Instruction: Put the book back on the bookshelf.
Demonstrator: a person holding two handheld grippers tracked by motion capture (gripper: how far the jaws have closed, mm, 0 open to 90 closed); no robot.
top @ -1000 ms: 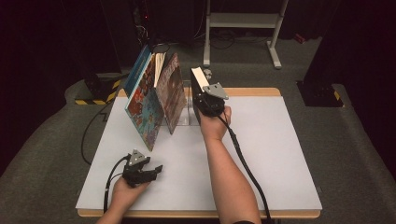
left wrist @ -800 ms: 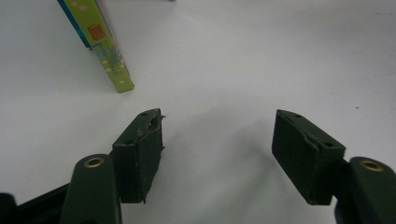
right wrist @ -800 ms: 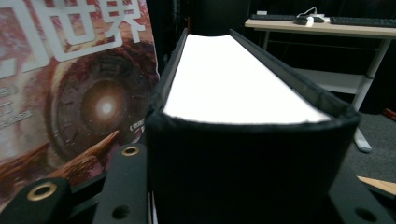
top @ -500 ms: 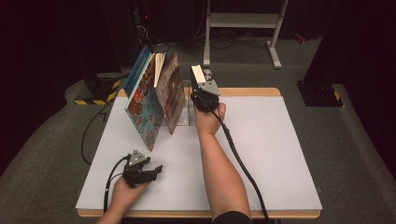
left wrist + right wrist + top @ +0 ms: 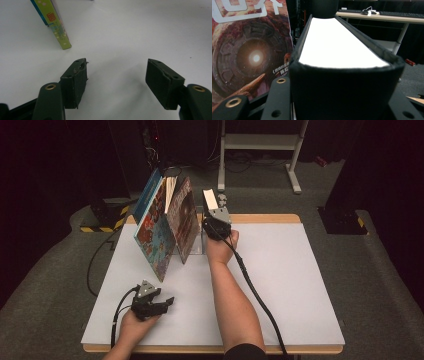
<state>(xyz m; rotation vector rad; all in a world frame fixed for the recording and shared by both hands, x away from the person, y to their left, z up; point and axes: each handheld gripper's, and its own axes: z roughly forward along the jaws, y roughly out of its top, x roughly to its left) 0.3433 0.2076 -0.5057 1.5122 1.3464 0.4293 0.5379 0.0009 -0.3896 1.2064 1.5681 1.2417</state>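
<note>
My right gripper is shut on a black-covered book with white page edges, held upright at the back of the white table, just right of a leaning row of books. In the right gripper view the black book sits between both jaws, with the brown spiral-cover book close on its left. That brown book leans against a blue-and-orange book. My left gripper rests open near the table's front left, and nothing is between its jaws.
A green-spined book's lower corner stands on the table ahead of the left gripper. A clear bookend stands by the brown book. A white metal stand is on the floor behind the table. A cable trails along the right forearm.
The right hand has carried the black book a little leftward and lower, closer to the leaning brown book. The left hand has stayed put.
</note>
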